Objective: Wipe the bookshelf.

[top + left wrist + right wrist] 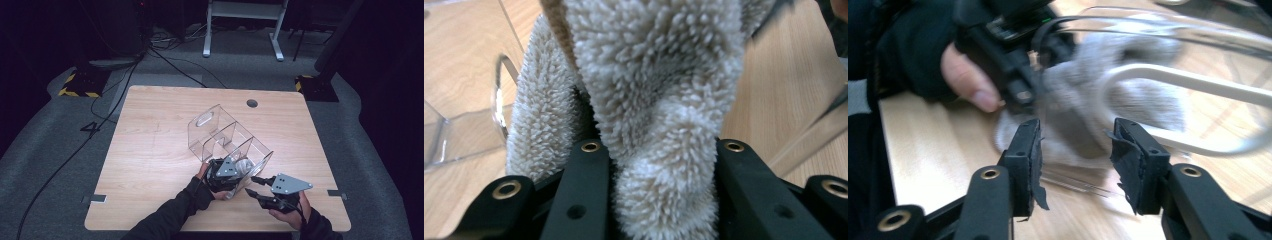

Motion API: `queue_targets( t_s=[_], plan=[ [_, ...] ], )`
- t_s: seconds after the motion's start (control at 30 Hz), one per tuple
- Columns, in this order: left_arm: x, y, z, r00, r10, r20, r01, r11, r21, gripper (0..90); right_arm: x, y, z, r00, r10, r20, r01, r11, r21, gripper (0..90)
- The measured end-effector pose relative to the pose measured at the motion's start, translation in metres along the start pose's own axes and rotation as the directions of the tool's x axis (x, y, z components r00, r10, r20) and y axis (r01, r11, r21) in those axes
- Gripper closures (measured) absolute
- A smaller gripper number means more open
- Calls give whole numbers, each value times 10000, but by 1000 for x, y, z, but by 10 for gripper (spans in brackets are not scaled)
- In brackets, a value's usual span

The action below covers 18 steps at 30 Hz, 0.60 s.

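A clear acrylic organiser (220, 135) with several compartments lies tilted on the wooden table (150, 150). My left gripper (239, 169) reaches into its near end, shut on a fluffy cream cloth (649, 75). The cloth bulges up between the black jaws (661, 147). Just to the right of it, near the table's front edge, my right gripper (252, 185) stands open. In the right gripper view its torn pads (1075, 135) sit apart, with the cloth (1088, 100) and the organiser's clear wall (1198, 80) just beyond them. A gloved hand (968, 75) holds the left gripper there.
A round cable hole (252, 103) sits near the table's far edge. The left half of the tabletop is bare wood. Cables (115, 95) run over the grey floor at the left, and a white desk frame (240, 30) stands behind.
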State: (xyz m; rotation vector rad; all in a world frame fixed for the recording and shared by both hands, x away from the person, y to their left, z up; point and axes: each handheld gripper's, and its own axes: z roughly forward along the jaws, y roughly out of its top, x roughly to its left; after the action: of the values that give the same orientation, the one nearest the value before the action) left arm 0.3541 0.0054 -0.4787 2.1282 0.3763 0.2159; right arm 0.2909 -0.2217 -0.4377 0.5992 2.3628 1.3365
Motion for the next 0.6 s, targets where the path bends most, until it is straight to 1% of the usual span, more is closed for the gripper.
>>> queue_targets(
  t_s=[0.03,0.07,0.13,0.17,0.23,0.27,0.3,0.33,0.43,0.53,0.57,0.6],
  plan=[
    [0,-2,0,10000,-29,26,29,9999,146,713,-6,-1,-4,9992,321,240,-317,9993,-172,509],
    [-1,-5,1,9999,-73,76,72,9997,212,713,-7,-1,-4,9989,405,235,-400,9989,-226,509],
    [-1,-7,1,9999,-80,100,78,9997,234,713,-8,0,-5,9989,334,328,-322,9988,-365,494],
    [-2,-12,0,9996,-166,244,160,9996,218,714,-7,2,-6,9990,339,287,-324,9981,-520,490],
    [-3,-14,-2,9996,-130,259,123,9995,287,715,-6,3,-6,9990,340,303,-323,9979,-553,489],
    [-4,-17,-5,9993,-55,361,41,9992,400,716,-5,5,-6,9991,92,423,-73,9989,-458,483],
    [-5,-18,-7,9993,-34,384,17,9990,441,717,-5,5,-6,9991,40,417,-22,9990,-448,483],
    [-6,-21,-11,9990,-6,439,-16,9987,512,717,-5,5,-7,9991,94,403,-76,9990,-448,487],
    [-7,-25,-19,9987,73,500,-105,9980,629,717,-10,3,-12,9982,213,568,-187,9988,-457,501],
    [-9,-28,-24,9986,34,523,-70,9976,695,717,-11,4,-22,9964,85,841,-35,9982,-599,501],
    [-9,-29,-25,9985,-14,543,-23,9976,687,717,-12,5,-24,9959,157,894,-106,9983,-567,504],
    [-10,-29,-27,9985,-9,552,-30,9975,703,717,-13,5,-26,9942,239,1050,-192,9988,-457,505]
  ],
)
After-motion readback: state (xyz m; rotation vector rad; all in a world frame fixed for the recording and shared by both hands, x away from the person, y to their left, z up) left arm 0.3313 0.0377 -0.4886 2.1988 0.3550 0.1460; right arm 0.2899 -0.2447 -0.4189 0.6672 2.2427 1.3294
